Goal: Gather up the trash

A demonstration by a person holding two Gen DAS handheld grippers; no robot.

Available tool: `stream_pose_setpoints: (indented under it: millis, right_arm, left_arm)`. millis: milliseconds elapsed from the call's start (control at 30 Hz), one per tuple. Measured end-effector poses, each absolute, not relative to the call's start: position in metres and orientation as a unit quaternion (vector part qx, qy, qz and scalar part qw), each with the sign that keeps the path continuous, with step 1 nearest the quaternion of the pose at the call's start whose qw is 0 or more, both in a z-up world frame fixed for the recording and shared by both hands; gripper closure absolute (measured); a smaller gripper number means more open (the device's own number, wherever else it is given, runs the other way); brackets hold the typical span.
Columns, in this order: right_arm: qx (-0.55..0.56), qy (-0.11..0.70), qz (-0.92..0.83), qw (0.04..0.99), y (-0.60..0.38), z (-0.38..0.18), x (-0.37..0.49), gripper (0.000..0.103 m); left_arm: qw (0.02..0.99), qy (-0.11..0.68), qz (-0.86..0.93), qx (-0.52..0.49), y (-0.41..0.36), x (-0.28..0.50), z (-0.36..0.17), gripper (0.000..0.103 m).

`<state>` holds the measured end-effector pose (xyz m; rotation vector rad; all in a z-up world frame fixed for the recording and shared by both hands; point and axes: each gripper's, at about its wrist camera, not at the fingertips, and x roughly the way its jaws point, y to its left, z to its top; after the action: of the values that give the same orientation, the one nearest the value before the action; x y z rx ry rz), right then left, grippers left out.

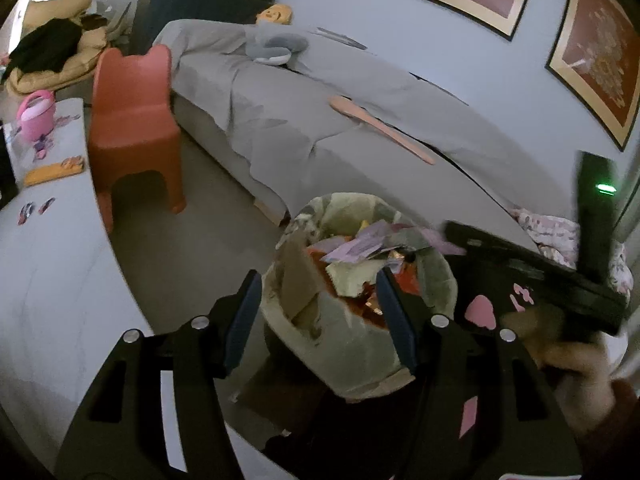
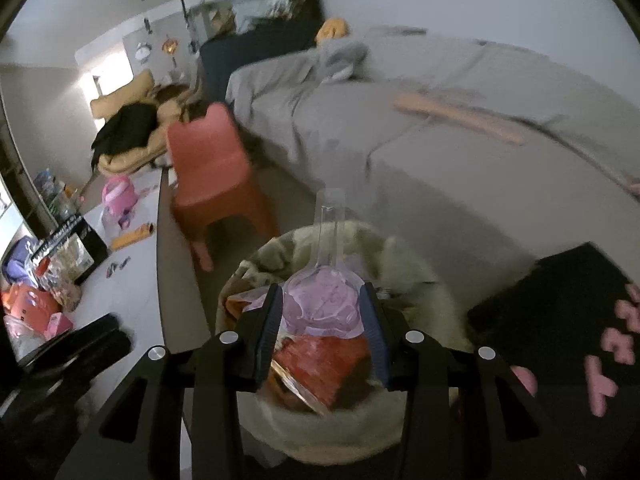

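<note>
Right gripper (image 2: 320,320): the jaws are part closed on a clear plastic spoon-shaped piece (image 2: 326,280). The blue pads press on either side of its wide bowl end, and its narrow handle runs straight ahead of the jaws, along their pointing line. The held piece hangs directly over the waste bin (image 2: 280,420), above the purple paper and red wrapper already inside. In my judgement the coming move turns on this 1 relation: the piece sits over the bin mouth, so parting the jaws should let it fall in, though the long handle reaches toward the far rim and could catch there.

Left gripper (image 1: 316,312): the jaws stand open and hold nothing. They hover at the near side of the same bin, with the liner (image 1: 348,356) and heaped scraps showing between them. The right gripper is the one carrying trash and is over the bin.

Writing: pink characters show on a dark surface to the right in both views, blurred, not readable. A dark box at the left of the right wrist view bears white lettering, too small to read. No brand can be made out.
</note>
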<state>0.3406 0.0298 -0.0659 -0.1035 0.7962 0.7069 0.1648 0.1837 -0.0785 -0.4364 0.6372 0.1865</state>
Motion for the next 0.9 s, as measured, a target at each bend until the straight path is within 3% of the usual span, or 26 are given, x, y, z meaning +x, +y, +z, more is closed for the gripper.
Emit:
stream_pose_setpoints:
  millis: [267, 500, 567, 633, 900]
  right_arm:
    - [-0.088, 0.443, 0.329, 0.829, 0.078, -0.13, 0.368, 0.065]
    - [-0.104, 0.456, 0.331, 0.819, 0.074, -0.142, 0.367, 0.065]
    - [-0.104, 0.451, 0.331, 0.822, 0.073, -0.139, 0.362, 0.062]
    - [-0.095, 0.441, 0.336, 0.827, 0.069, -0.131, 0.355, 0.044]
    - [-0.071, 0.367, 0.319, 0.871, 0.016, -0.067, 0.295, 0.043]
  left_arm:
    - [0.912, 0.317, 0.087, -0.246, 0.198, 0.162, -0.088, 0.047]
    - [0.91, 0.318, 0.087, -0.253, 0.197, 0.161, -0.088, 0.047]
    - [0.911, 0.314, 0.087, -0.253, 0.196, 0.161, -0.086, 0.047]
    - [0.914, 0.308, 0.086, -0.25, 0.195, 0.158, -0.081, 0.046]
    - [0.931, 0.279, 0.078, -0.223, 0.181, 0.129, -0.05, 0.038]
